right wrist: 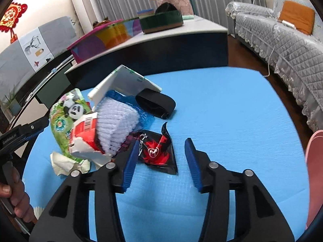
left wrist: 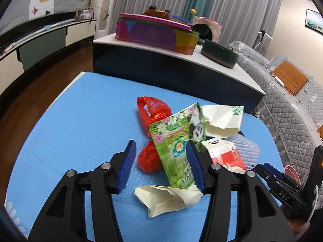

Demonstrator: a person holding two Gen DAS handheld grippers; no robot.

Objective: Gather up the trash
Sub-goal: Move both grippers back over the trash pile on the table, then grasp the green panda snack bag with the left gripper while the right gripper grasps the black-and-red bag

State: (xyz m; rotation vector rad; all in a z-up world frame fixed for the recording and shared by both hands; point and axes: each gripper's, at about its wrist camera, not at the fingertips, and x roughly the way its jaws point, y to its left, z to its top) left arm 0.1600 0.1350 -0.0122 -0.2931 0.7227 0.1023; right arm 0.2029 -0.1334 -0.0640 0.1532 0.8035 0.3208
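Trash lies in a pile on the blue mat (left wrist: 80, 121). In the left wrist view my left gripper (left wrist: 161, 151) is open over a green panda wrapper (left wrist: 177, 141), with a red plastic bag (left wrist: 153, 111) and crumpled paper (left wrist: 167, 199) between and below its jaws. A torn red-white carton (left wrist: 224, 153), white foam net (left wrist: 246, 145) and a white paper bag (left wrist: 222, 119) lie to its right. In the right wrist view my right gripper (right wrist: 161, 151) is open around a black-red wrapper (right wrist: 159, 151). The foam net (right wrist: 117, 125), carton (right wrist: 84, 133), panda wrapper (right wrist: 66, 121) and a black band (right wrist: 155, 102) lie beyond.
A dark cabinet with a white top (left wrist: 161, 46) stands behind the mat, carrying a colourful box (left wrist: 153, 34) and a green round tin (left wrist: 220, 53). A grey quilted sofa (right wrist: 282, 40) is to the right. A pink bin rim (right wrist: 315, 161) shows at the right edge.
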